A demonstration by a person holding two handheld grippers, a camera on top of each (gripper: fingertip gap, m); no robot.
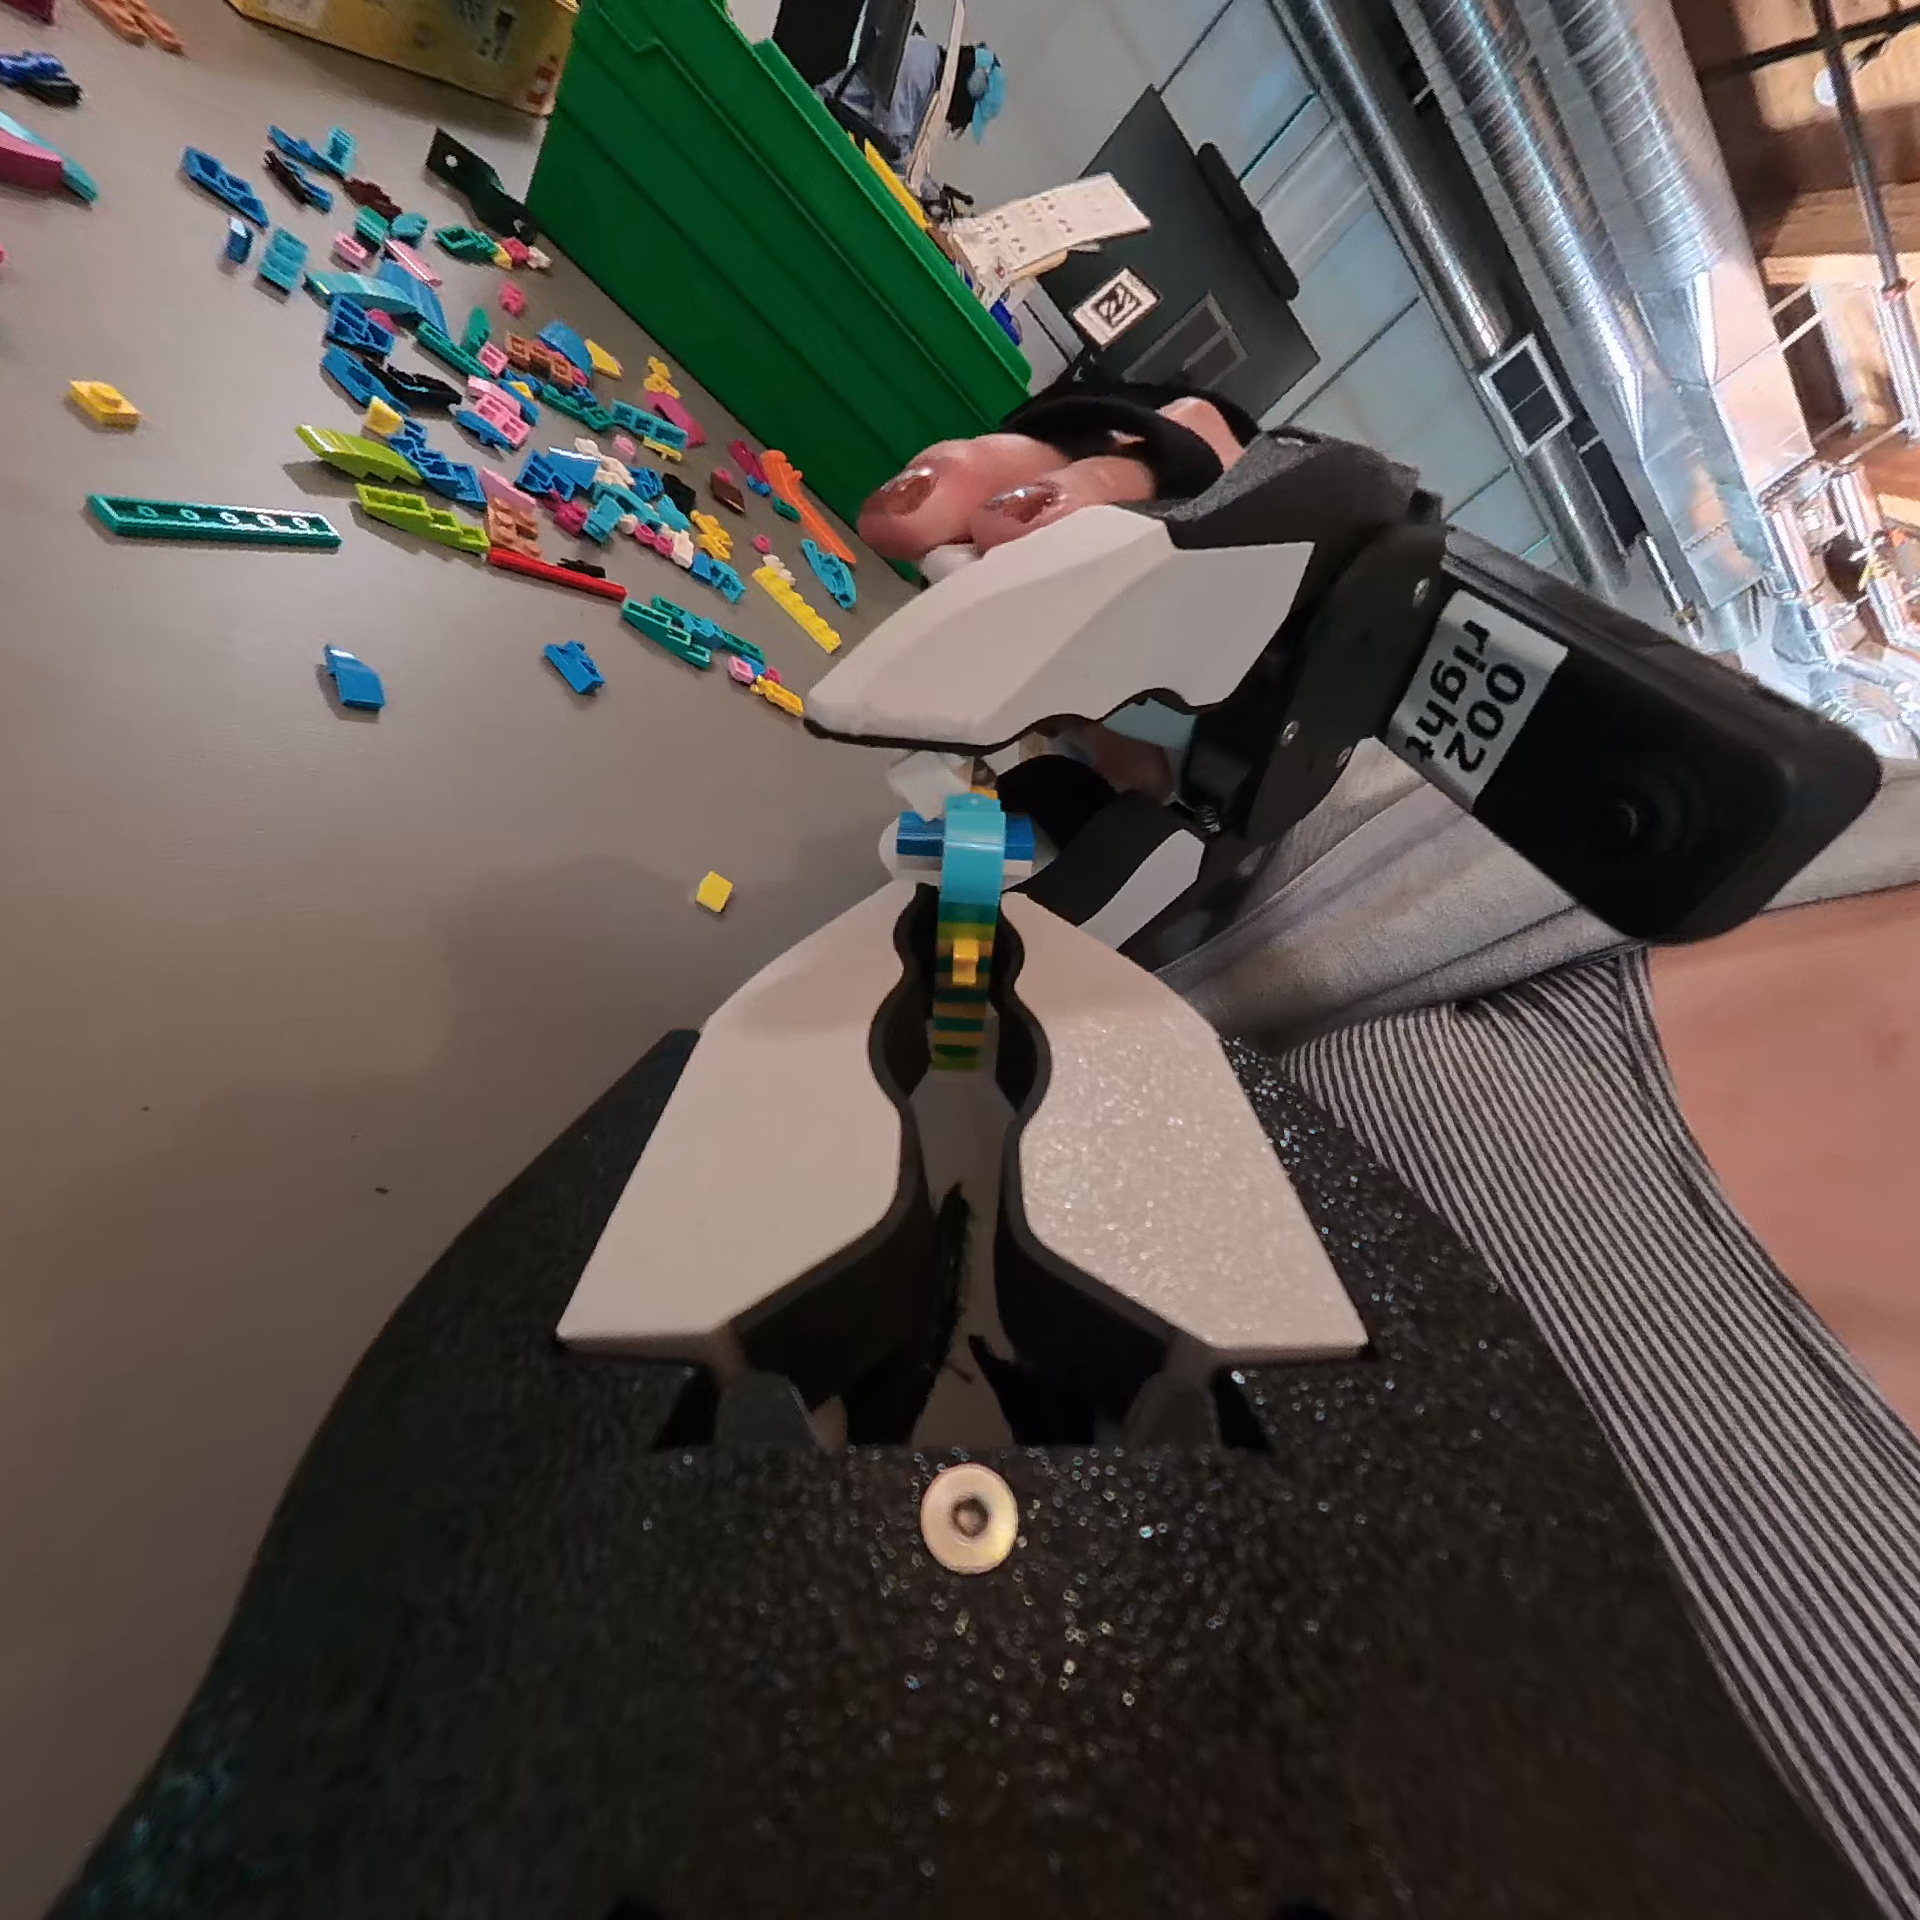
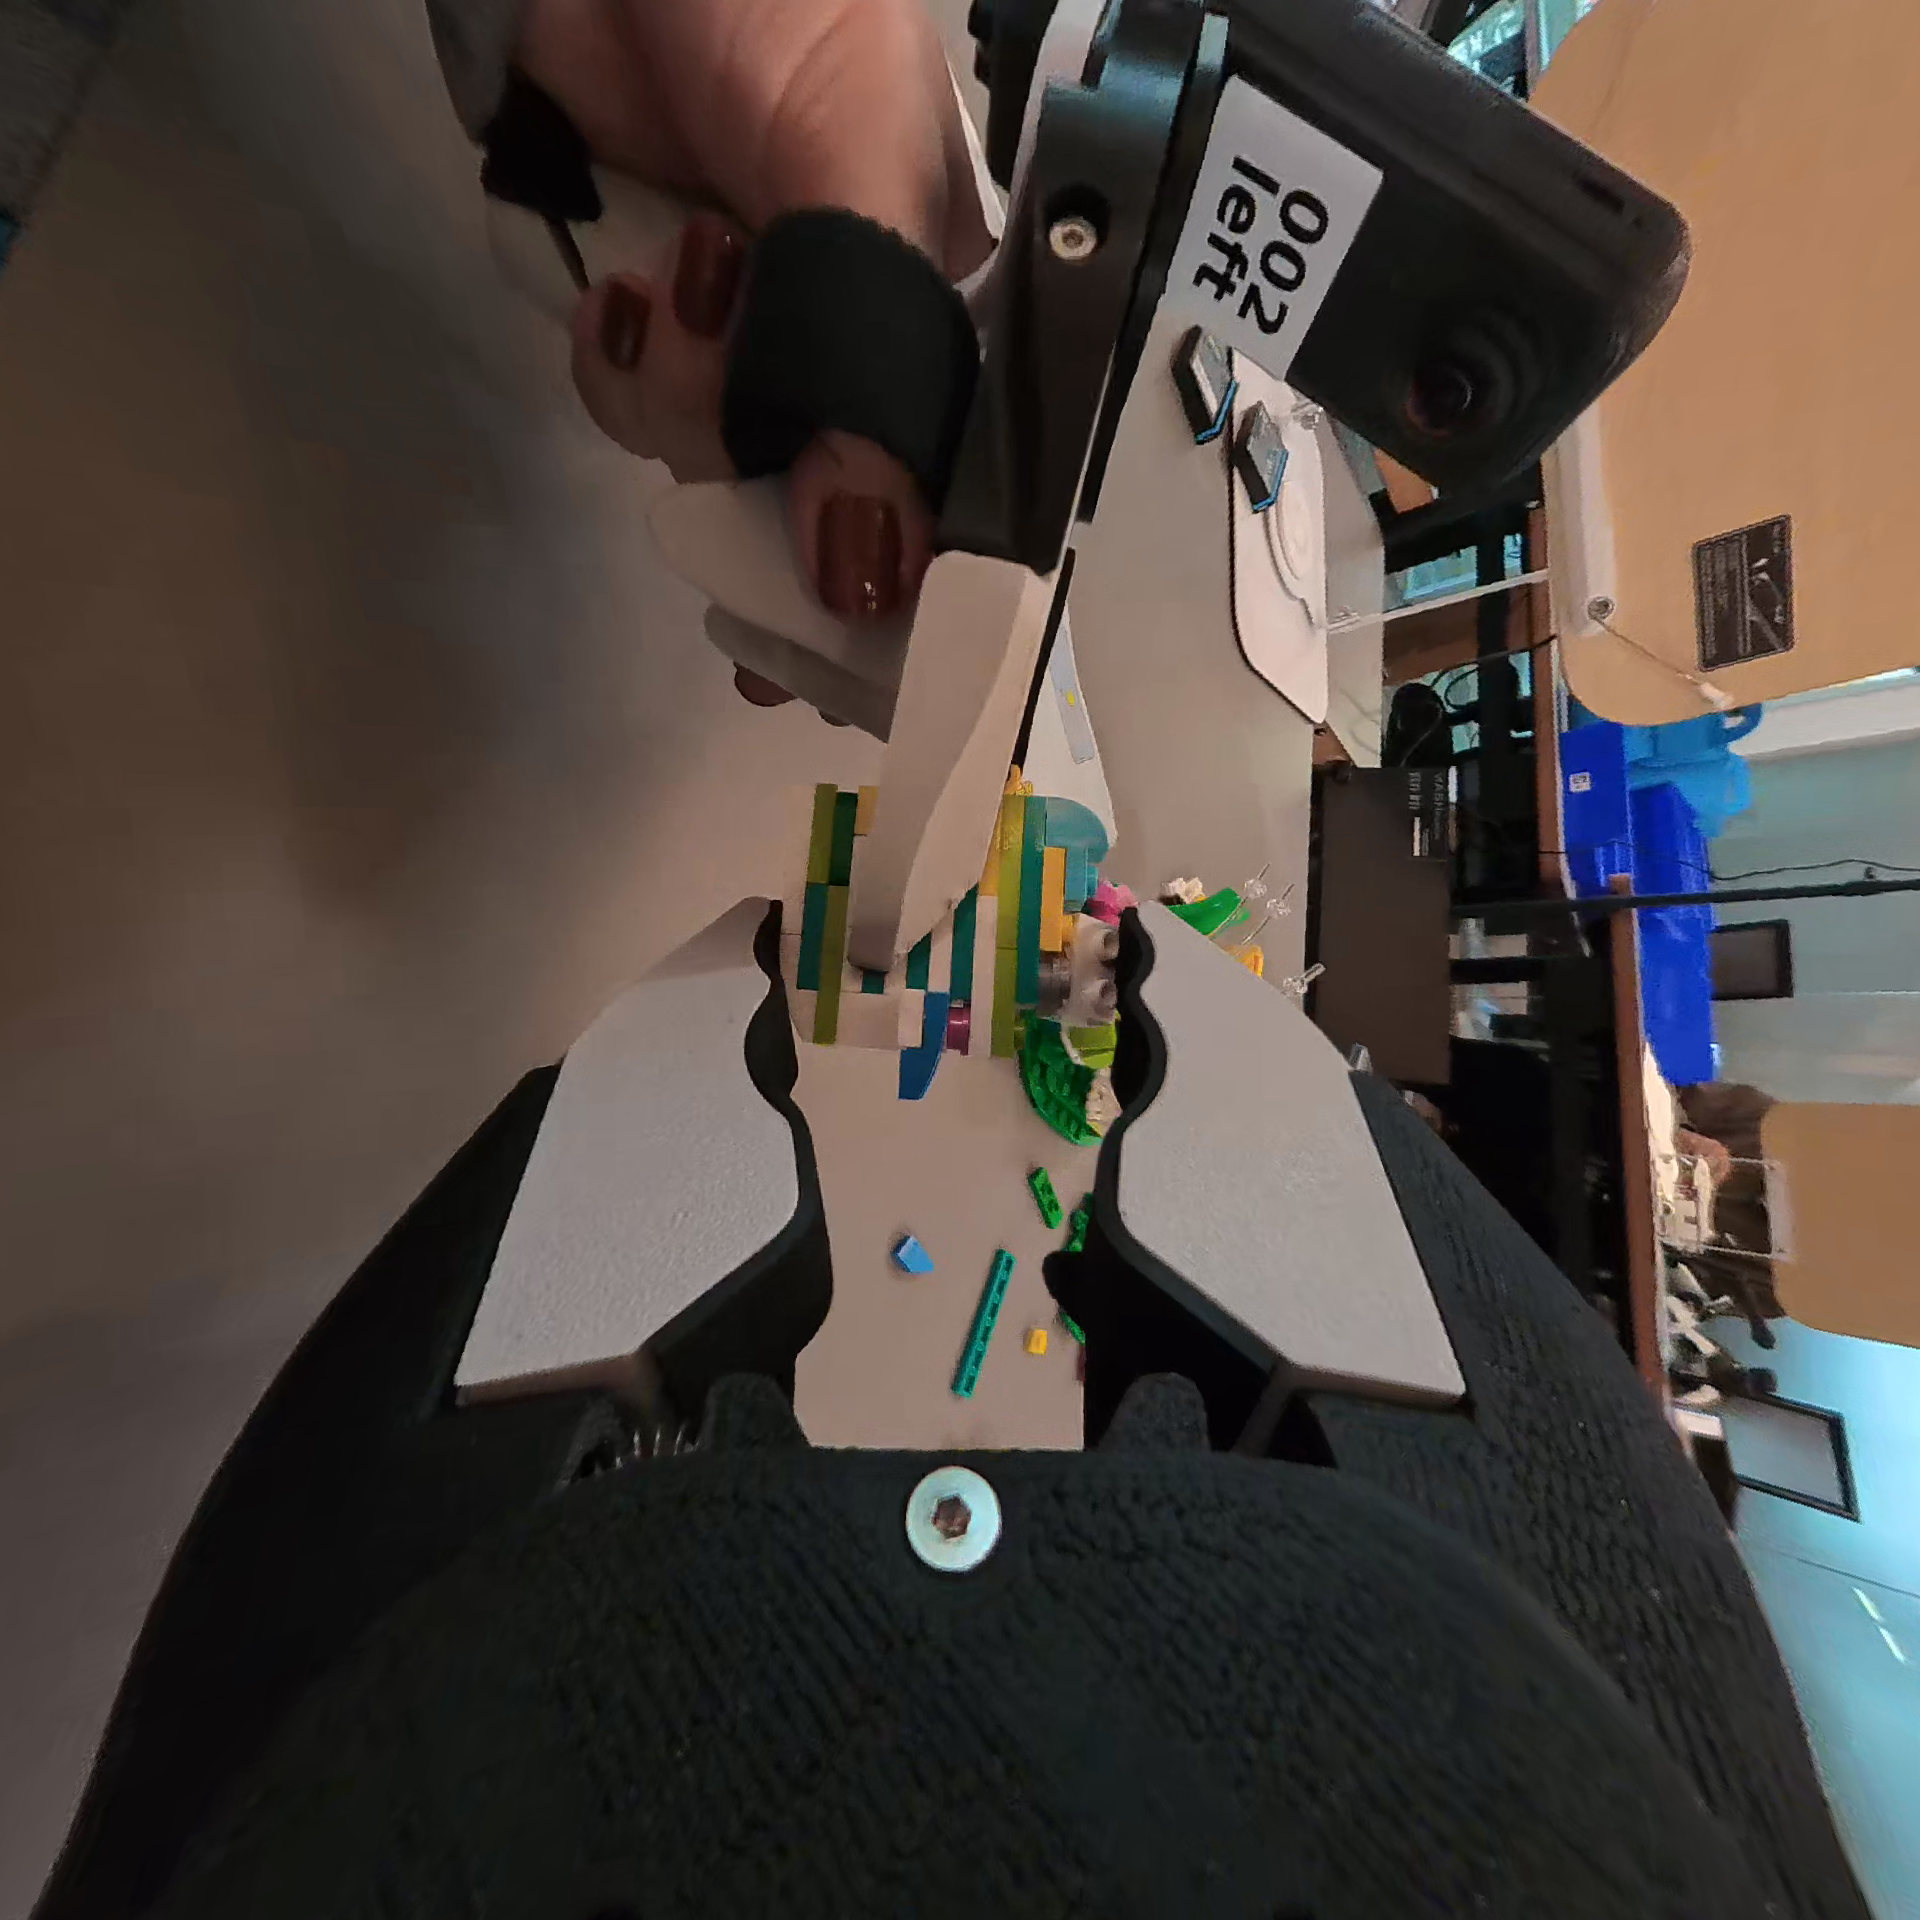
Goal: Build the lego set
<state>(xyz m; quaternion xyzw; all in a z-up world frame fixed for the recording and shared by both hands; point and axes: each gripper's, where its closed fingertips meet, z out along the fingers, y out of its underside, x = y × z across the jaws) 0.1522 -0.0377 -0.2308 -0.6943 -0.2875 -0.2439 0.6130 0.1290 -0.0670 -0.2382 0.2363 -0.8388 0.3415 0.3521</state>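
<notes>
A part-built lego model [image 1: 961,997] of stacked yellow, green and teal plates with a light-blue piece on top is held in the air over the grey table [image 1: 312,935]. My left gripper [image 1: 961,914] is shut on its striped edge. In the right wrist view the model [image 2: 1023,914] sits between the wide-set fingers of my right gripper [image 2: 951,925], whose pads touch it on both sides. The left gripper [image 2: 883,956] comes down onto it from above. The right gripper [image 1: 862,784] closes on the model's far end in the left wrist view.
Many loose coloured bricks [image 1: 540,457] lie scattered on the table, with a long teal plate [image 1: 213,516] and a small yellow tile [image 1: 714,891] nearer. A green bin [image 1: 748,239] and a yellow box [image 1: 416,42] stand behind. A person's striped sleeve [image 1: 1558,1247] is at right. The grippers are tip to tip, or close to it. The small yellow tile [image 1: 714,891] is about 11 cm from both grippers' fingertips.
</notes>
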